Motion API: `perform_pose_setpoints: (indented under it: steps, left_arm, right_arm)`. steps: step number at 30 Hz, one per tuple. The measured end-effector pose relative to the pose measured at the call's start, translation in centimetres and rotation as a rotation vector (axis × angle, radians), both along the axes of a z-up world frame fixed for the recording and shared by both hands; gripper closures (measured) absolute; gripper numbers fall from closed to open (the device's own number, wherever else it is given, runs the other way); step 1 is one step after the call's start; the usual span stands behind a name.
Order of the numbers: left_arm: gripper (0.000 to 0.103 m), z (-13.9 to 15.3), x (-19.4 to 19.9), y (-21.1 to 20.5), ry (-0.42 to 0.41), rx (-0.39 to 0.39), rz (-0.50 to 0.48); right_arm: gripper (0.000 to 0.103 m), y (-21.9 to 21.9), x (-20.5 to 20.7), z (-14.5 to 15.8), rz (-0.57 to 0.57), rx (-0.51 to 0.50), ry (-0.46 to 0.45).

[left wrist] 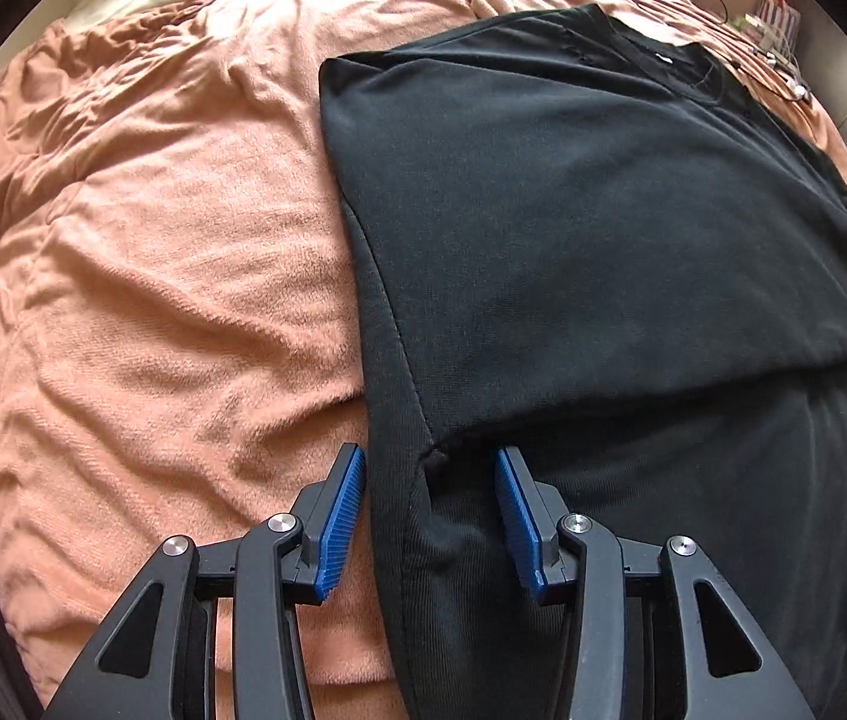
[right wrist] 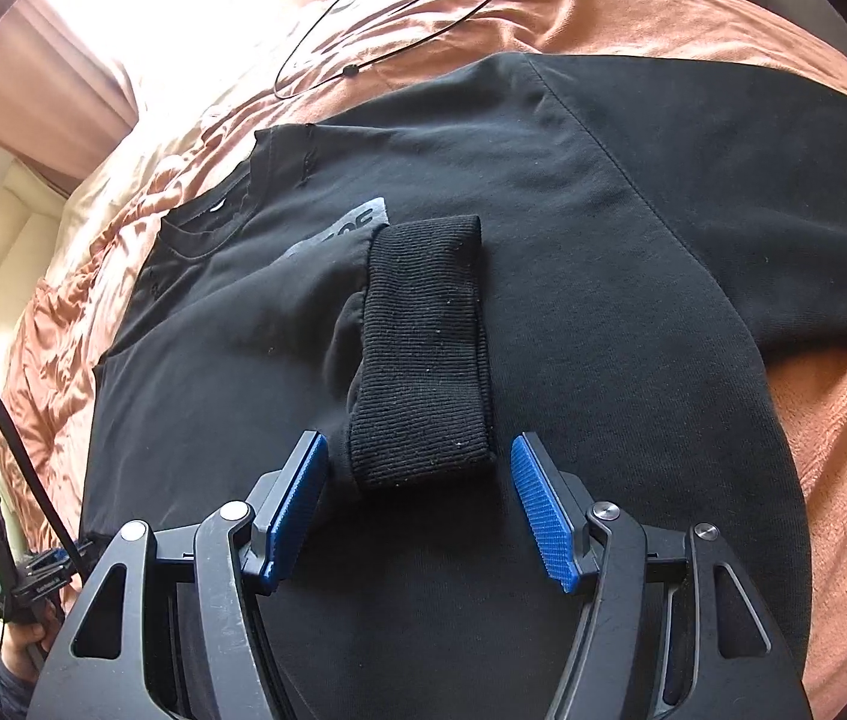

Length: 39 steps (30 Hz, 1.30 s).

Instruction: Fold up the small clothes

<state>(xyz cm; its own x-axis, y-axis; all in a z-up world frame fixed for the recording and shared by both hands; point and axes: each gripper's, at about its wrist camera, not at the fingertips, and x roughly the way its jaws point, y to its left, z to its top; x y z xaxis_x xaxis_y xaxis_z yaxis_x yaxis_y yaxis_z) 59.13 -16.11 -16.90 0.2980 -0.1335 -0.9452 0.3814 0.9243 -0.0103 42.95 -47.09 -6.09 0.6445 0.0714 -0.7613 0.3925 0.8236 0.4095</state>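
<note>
The black sweatshirt is lying flat on the bed's orange blanket, one sleeve folded across its chest. The ribbed cuff is sitting directly ahead of the right gripper, long axis running away between the wide-open, empty jaws (the nearer tool). The left gripper, equally open, is straddling the sweatshirt's side edge.

Left gripper and right gripper, jaws apart.
</note>
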Motion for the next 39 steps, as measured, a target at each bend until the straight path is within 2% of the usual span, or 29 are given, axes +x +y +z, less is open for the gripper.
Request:
perform_pose_setpoints:
  steps: [5,7,9,18,23,27,32,36,39]
  left_arm:
    - [0.048,-0.2,0.7,0.2,-0.028,0.005,0.012]
    - [0.048,-0.1,0.8,0.6,-0.037,0.024,-0.01]
    - [0.048,0.3,1.2,1.7,-0.047,0.029,0.019]
    - [0.05,1.2,0.9,4.9,-0.044,-0.077,0.073]
    - [0.05,1.0,1.4,7.1,0.033,-0.234,0.186]
    - [0.049,0.3,1.3,8.0,0.085,-0.281,0.214]
    - [0.048,1.2,-0.1,6.7,0.07,-0.175,0.158]
    - [0.048,3.1,-0.9,6.7,0.035,-0.18,0.14]
    - [0.048,4.8,-0.8,7.0,-0.009,-0.193,0.162]
  right_arm:
    - [0.041,0.1,0.1,-0.1,0.003,-0.007,0.0]
    - [0.041,0.2,0.1,-0.1,0.002,-0.012,-0.001]
    - [0.041,0.2,0.1,-0.1,0.002,-0.014,0.001]
    - [0.041,1.0,0.4,0.1,0.012,-0.07,0.019]
    - [0.041,1.4,0.3,0.2,0.019,-0.099,0.036]
    - [0.041,1.3,0.4,0.2,0.017,-0.109,0.048]
    - [0.041,1.4,0.1,1.2,0.021,-0.132,0.052]
    - [0.041,1.2,-0.8,2.3,0.017,-0.113,-0.002]
    - [0.042,1.7,-1.2,3.0,0.031,-0.125,-0.037]
